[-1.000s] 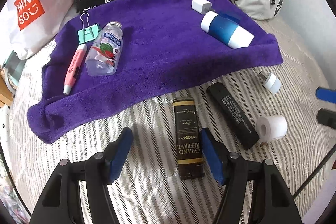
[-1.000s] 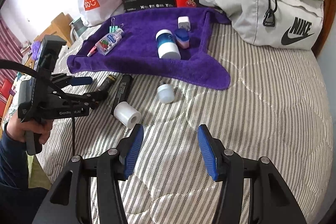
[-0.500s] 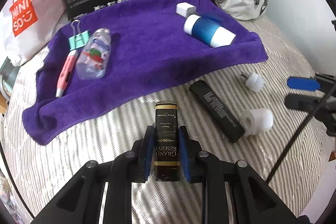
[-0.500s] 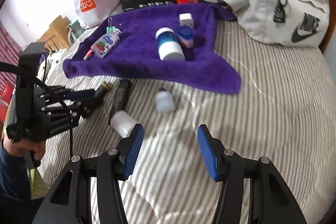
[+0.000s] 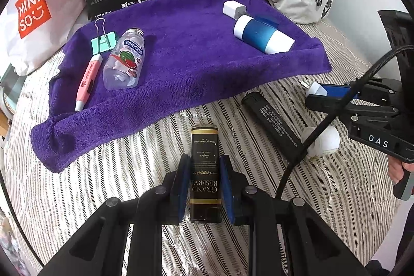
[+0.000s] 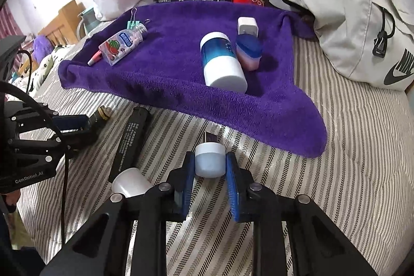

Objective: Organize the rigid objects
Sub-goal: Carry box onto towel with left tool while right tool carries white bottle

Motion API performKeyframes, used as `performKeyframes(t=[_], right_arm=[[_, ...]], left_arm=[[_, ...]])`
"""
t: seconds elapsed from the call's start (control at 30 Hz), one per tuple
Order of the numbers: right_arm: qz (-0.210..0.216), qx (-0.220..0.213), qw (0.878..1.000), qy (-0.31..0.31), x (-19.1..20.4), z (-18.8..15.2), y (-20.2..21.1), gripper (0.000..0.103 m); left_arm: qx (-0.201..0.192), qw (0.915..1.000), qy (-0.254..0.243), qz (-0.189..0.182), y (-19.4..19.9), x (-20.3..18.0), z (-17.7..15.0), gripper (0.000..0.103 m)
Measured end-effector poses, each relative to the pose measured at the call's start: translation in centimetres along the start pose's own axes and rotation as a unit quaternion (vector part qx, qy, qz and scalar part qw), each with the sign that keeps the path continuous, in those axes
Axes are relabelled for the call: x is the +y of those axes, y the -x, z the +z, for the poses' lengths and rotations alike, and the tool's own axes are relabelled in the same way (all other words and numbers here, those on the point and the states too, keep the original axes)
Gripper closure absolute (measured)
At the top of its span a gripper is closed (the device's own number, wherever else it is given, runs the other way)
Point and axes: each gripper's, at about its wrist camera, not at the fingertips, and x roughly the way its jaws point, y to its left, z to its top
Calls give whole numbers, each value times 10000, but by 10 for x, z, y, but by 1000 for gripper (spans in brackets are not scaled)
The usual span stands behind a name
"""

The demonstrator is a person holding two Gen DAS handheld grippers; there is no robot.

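The left claw was clenched on a black "Grand Reserve" box, its blue pads pressed flat against both long sides; the box lay lengthwise on the striped bed, just near of the purple towel. The right claw had narrowed around a small white plug adapter, one pad touching each side, with the adapter's prong end pointing far toward the towel's edge. Between the two claws a long black battery and a white roll rested on the bed. On the towel lay a blue-and-white bottle, a white charger, a clear candy bottle, a pink pen and a green binder clip.
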Motion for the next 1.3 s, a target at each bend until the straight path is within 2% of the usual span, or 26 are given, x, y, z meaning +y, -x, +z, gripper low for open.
performKeyframes(t=[0.17, 0.33, 0.53, 0.7, 0.87, 1.03, 1.3], right_arm=[[-14, -94, 9999, -95, -1, 2, -1, 79], [1, 49, 10000, -68, -3, 0, 2, 79], [-51, -36, 9999, -102, -2, 0, -1, 79], [63, 1, 9998, -170, -5, 1, 0, 79], [124, 45, 9997, -194, -9, -4, 13, 79], [147, 11, 9998, -149, -8, -5, 28, 79], [331, -147, 9993, -55, 0, 2, 44, 79]], left_arm=[[-36, 10000, -17, 18, 1, -1, -1, 80], [-26, 10000, 17, -65, 3, 3, -3, 80], [-79, 10000, -2, 18, 2, 0, -2, 80], [-58, 9999, -4, -118, 2, 5, 0, 81], [-10, 9997, 183, -170, 7, 21, -5, 81], [-88, 9978, 524, -388, 19, 44, -11, 81], [-255, 9979, 507, -299, 38, 58, -5, 81]])
